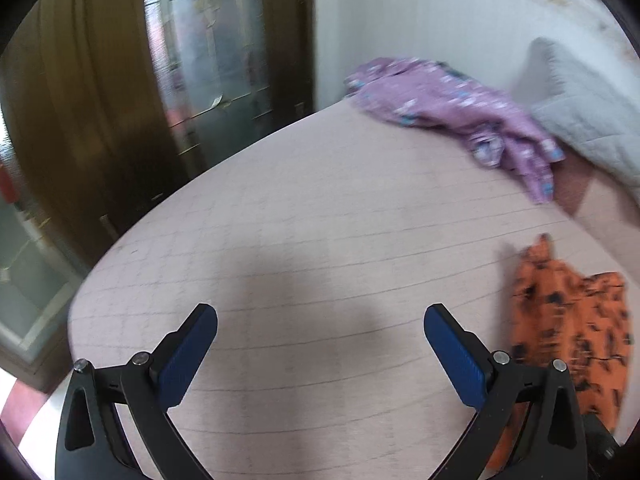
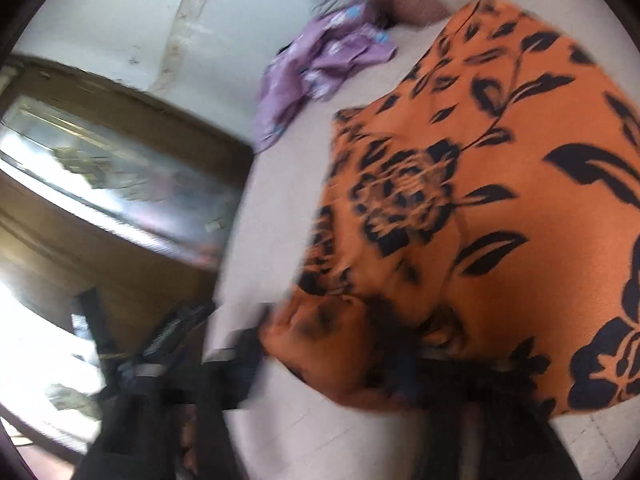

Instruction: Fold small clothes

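Observation:
An orange garment with a black flower print (image 2: pixel 500 200) lies spread on the pale checked bed sheet (image 1: pixel 320 220); in the left wrist view it sits at the right edge (image 1: pixel 568 332). My right gripper (image 2: pixel 328 356) is badly blurred. Its fingers stand wide apart at the garment's near bunched corner, which lies between them. My left gripper (image 1: pixel 320 312) hangs open over bare sheet to the left of the orange garment, with nothing between its blue pads (image 1: pixel 188 356). A crumpled purple garment (image 1: pixel 452 108) lies further back on the bed (image 2: pixel 320 64).
A grey quilted pillow or blanket (image 1: pixel 580 104) sits at the back right beside the purple garment. A brown wooden cabinet with a shiny glass panel (image 1: pixel 100 100) stands past the bed's left edge. A white wall (image 1: pixel 420 20) runs behind the bed.

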`<state>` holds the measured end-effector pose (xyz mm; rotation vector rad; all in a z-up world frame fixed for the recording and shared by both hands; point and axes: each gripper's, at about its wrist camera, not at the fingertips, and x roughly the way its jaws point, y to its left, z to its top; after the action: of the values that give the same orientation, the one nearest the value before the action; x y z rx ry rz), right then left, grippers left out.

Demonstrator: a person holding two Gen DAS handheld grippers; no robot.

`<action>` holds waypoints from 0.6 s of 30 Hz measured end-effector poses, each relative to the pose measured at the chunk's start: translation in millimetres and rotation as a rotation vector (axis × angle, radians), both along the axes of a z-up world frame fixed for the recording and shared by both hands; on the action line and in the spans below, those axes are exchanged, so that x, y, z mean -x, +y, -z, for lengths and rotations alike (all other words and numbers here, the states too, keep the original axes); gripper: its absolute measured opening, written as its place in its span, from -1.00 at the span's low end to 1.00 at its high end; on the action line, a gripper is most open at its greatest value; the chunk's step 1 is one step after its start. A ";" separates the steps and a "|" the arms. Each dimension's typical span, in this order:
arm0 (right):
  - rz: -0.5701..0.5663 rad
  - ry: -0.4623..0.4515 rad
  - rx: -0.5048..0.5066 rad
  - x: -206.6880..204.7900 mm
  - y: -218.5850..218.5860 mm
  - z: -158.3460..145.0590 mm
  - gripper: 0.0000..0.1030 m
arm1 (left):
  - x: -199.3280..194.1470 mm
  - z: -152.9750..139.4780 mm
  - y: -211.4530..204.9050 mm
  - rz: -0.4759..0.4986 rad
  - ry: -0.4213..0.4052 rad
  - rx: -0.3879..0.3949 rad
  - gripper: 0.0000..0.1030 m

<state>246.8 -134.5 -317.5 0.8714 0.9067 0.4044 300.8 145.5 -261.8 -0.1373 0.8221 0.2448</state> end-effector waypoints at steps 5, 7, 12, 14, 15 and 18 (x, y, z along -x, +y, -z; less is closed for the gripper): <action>-0.075 -0.136 0.041 34.9 -30.4 -37.4 0.43 | 13.6 -20.3 -27.1 0.162 -0.125 0.075 0.99; -0.018 -0.178 0.091 51.7 -55.5 -50.8 0.29 | 21.3 -25.5 -47.1 0.243 -0.161 0.066 0.99; 0.121 -0.097 0.132 51.3 -103.3 -34.2 -0.31 | 24.4 -12.7 -94.2 0.342 -0.105 -0.023 0.99; 0.141 -0.022 0.145 46.6 -113.3 -10.5 -0.40 | 16.2 9.4 -115.2 0.358 -0.002 -0.134 0.99; 0.140 0.011 0.159 45.9 -114.2 -1.8 -0.60 | 13.4 21.6 -121.1 0.359 0.048 -0.192 0.99; 0.148 0.091 0.143 40.1 -118.3 27.5 -0.95 | 3.8 48.9 -129.3 0.337 0.133 -0.330 1.00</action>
<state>206.6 -252.8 -345.0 0.8244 0.9362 0.1715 297.0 16.2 -310.6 0.3288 0.9112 0.0696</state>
